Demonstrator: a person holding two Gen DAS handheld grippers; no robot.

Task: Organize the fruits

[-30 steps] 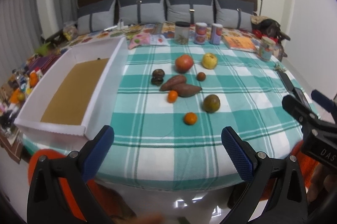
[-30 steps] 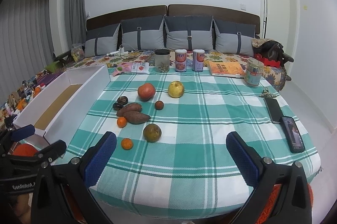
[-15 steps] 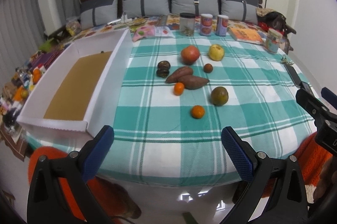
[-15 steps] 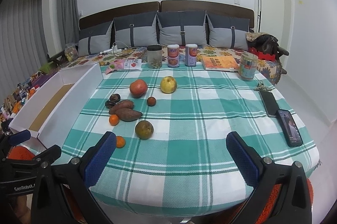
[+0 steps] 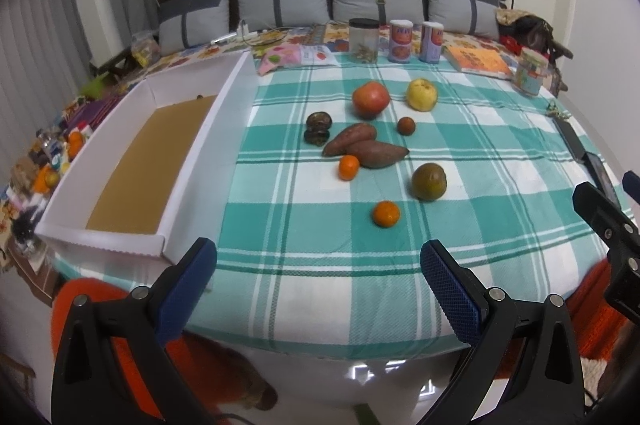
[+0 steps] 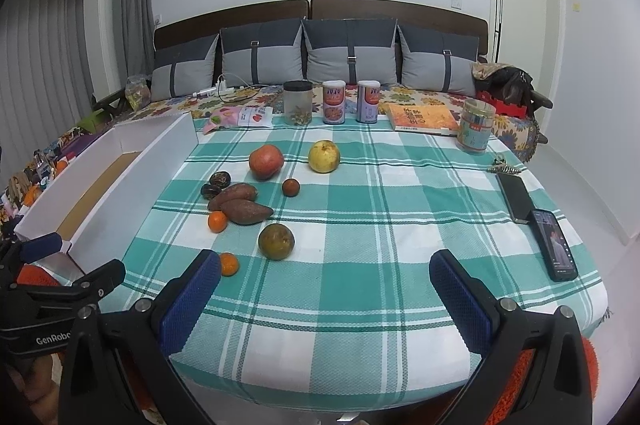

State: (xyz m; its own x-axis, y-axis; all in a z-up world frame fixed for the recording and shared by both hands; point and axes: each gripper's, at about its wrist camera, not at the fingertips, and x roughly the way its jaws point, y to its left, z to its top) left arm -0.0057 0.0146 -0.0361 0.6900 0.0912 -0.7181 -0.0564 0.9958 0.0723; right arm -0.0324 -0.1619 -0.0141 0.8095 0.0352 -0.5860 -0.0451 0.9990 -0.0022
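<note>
Both tongs, left (image 5: 318, 275) and right (image 6: 325, 287), have advanced toward the table (image 6: 360, 289), spread apart, empty.

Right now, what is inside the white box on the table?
The white box shows a bare brown cardboard floor with no fruit on it. One small dark thing lies at the far end. Its near wall hides the closest strip of floor.

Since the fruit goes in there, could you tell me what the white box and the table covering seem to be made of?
White box: likely corrugated plastic or coated card, matte, with thin flat folded walls and a brown cardboard-looking floor. Table covering: woven fabric, matte teal-and-white check, with visible weave texture draping over the edge.
</note>
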